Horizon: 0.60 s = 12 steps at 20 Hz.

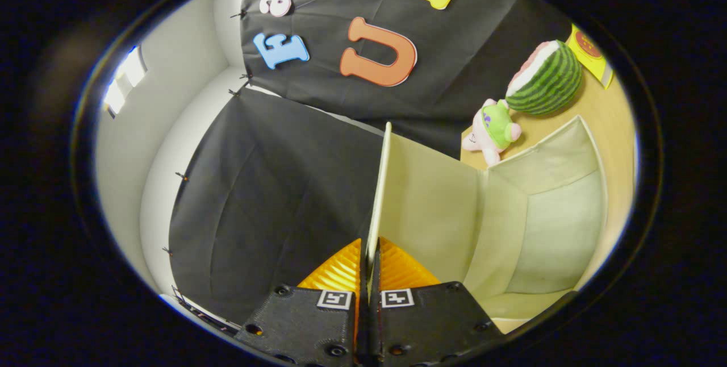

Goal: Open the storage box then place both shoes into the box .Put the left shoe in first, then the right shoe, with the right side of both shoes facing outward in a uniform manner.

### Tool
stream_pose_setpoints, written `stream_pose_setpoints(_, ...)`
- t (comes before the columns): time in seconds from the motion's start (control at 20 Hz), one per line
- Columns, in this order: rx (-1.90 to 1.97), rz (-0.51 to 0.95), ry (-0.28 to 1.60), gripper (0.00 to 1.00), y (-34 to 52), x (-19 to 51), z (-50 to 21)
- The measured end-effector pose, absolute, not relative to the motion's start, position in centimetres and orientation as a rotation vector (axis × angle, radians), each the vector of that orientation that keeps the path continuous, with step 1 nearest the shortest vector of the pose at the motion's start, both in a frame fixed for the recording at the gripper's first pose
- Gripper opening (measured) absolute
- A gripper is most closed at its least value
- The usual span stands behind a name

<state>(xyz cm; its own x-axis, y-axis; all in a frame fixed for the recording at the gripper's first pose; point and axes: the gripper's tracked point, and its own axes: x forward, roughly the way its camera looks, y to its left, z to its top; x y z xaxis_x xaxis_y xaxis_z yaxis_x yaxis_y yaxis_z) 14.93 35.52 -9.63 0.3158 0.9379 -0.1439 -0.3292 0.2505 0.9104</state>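
Your view: strong fisheye bend toward rim, straight edges curve. Bright window glares, blown out. Soft even light on open box interior, mild shadows in corners. Tongs, pressed on lid, slightly soft up close.

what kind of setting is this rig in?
Looks like a staged recording booth, not a real home: black cloth wall hung as backdrop, a wooden tabletop with props, a watermelon toy and a small plush. The gripper is shut on the lid of the cream storage box.
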Motion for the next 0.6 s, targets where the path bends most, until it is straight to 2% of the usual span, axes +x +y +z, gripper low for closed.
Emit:
stream_pose_setpoints(0.15,0.895,1.003,0.748,0.07,37.5,14.8,-9.4)
stream_pose_setpoints(0.25,0.865,1.014,0.697,0.15,38.2,14.0,-9.2)
stream_pose_setpoints(0.5,0.685,1.004,0.597,0.98,37.6,11.9,-9.2)
stream_pose_setpoints(0.6,0.648,0.997,0.587,0.99,36.7,11.2,-9.4)
